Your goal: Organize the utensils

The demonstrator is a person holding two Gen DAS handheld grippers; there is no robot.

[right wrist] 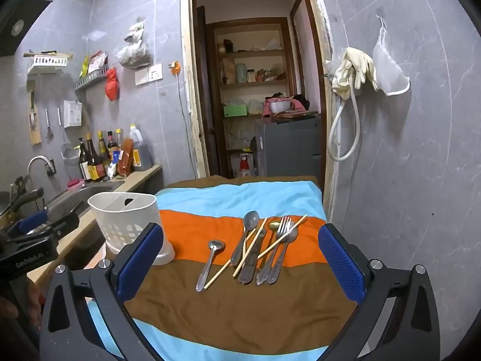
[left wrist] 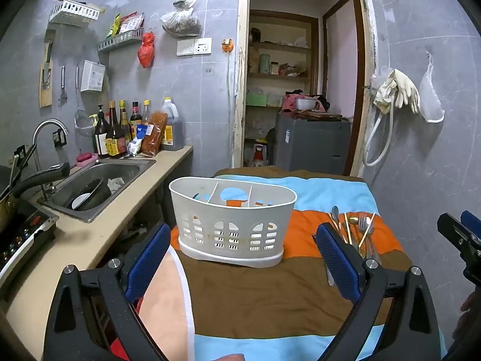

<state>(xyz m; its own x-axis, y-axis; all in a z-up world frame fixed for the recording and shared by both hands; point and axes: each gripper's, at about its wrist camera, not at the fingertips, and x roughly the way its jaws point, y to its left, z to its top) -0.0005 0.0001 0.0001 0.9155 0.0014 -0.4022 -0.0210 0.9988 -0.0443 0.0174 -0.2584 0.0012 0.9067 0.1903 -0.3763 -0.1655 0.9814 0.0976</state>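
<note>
Blue-padded fingers of the left gripper (left wrist: 243, 258) are standing spread wide, gripping nothing and touching nothing; the white plastic utensil caddy (left wrist: 231, 225) is sitting upright between and just beyond them on the striped cloth (left wrist: 270, 294), its three compartments showing no utensils inside. Right gripper (right wrist: 240, 258) is likewise hanging fully spread over the same cloth, pads bare, nothing between them. Utensil pile is lying ahead of it, across the orange and brown stripes, well apart from the caddy: a lone steel spoon (right wrist: 210, 258) at the left, a larger spoon (right wrist: 246, 234) bowl-up beside it, a fork (right wrist: 275, 246) with tines pointing away, a brass-coloured spoon (right wrist: 274, 226) partly under the fork, and wooden chopsticks (right wrist: 249, 248) crossing over the handles. Exact count of the overlapping handles is hard to tell. In the left wrist view the pile (left wrist: 354, 228) is showing just past the left gripper's right finger, partly hidden by it. Sink (left wrist: 99, 186) and counter are running along the left side, with sauce bottles (left wrist: 117, 132) standing against the wall.
</note>
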